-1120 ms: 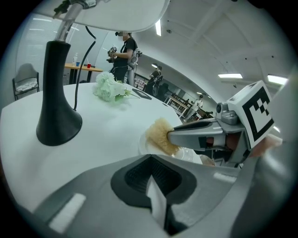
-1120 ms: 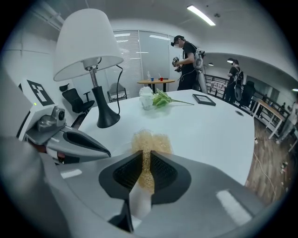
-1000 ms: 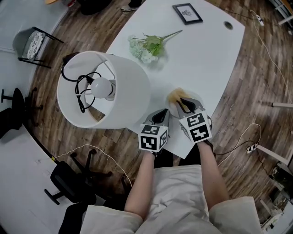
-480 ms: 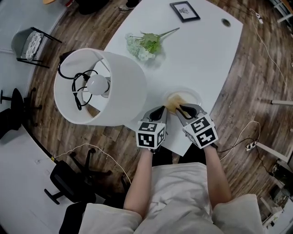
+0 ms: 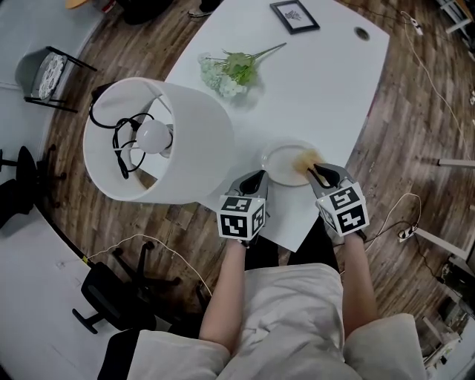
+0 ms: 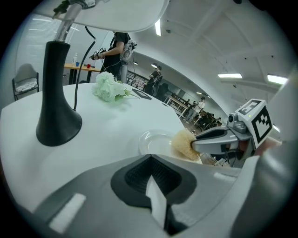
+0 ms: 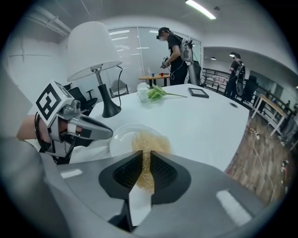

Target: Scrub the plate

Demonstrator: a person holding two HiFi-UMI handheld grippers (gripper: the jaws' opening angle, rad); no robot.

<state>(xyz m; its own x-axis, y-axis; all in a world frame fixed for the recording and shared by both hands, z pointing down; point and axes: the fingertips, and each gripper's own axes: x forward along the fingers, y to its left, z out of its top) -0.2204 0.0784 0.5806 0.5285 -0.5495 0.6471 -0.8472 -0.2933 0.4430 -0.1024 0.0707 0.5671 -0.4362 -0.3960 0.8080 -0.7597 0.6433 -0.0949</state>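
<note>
A small white plate (image 5: pixel 282 165) sits near the table's front edge. A tan scrub sponge (image 5: pixel 306 159) rests on the plate's right side, and my right gripper (image 5: pixel 319 176) is shut on it. In the right gripper view the sponge (image 7: pixel 148 142) is squeezed between the jaws over the plate (image 7: pixel 120 137). My left gripper (image 5: pixel 252 182) is shut and holds nothing, just left of the plate at the table's edge. The left gripper view shows the plate (image 6: pixel 155 141), the sponge (image 6: pixel 185 144) and the right gripper (image 6: pixel 217 139) ahead of the shut jaws.
A tall lamp with a wide white shade (image 5: pixel 159 141) stands close on the left, its black base (image 6: pixel 58 125) on the table. A bunch of pale flowers (image 5: pixel 230 70) and a framed picture (image 5: pixel 295 16) lie farther back. The table's front edge (image 5: pixel 297 245) is right by both grippers.
My right gripper has carried the sponge from the plate's left part across to its right side, baring more of the plate. The left gripper has hardly moved.
</note>
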